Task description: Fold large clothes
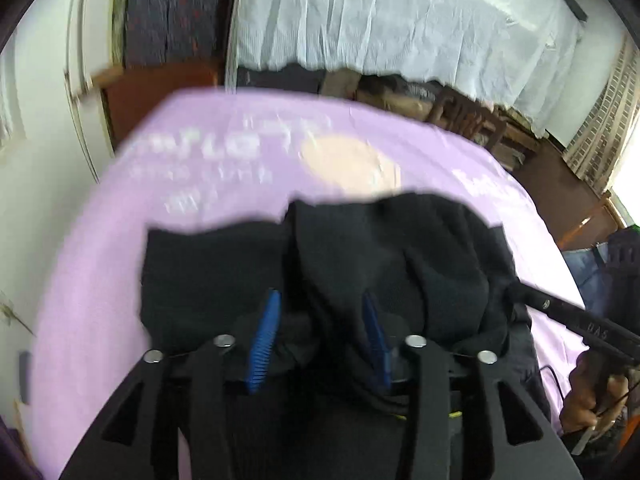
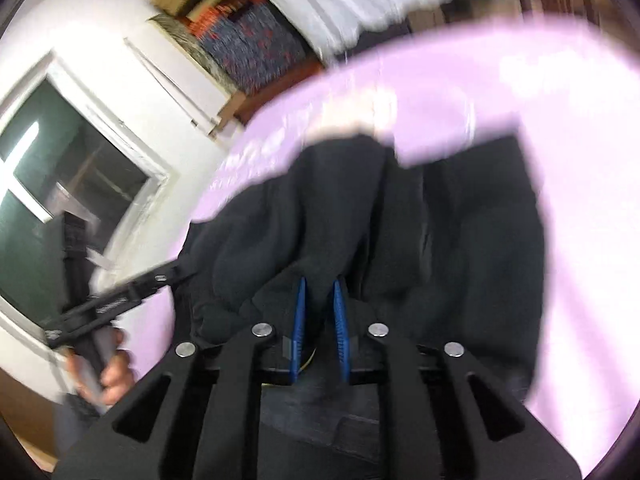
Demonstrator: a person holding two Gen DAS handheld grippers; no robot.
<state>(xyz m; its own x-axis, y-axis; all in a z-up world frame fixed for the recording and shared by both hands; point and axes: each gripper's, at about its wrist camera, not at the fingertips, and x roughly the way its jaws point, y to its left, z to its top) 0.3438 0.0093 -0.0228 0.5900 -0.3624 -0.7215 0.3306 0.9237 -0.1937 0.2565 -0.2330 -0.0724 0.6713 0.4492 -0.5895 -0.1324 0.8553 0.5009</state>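
On the purple bed sheet (image 1: 100, 240), the black garment (image 1: 400, 248) stretches straight ahead of both grippers (each pinches its near edge): left gripper (image 1: 320, 320), right gripper (image 2: 320, 304).

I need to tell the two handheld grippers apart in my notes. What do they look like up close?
They match. The left gripper and right gripper each have matte black angular linkage arms with round silver pivot pins and two ribbed blue finger pads. From outside, each is a black bar on a handle with small, unreadable white lettering. No sleeves are visible.
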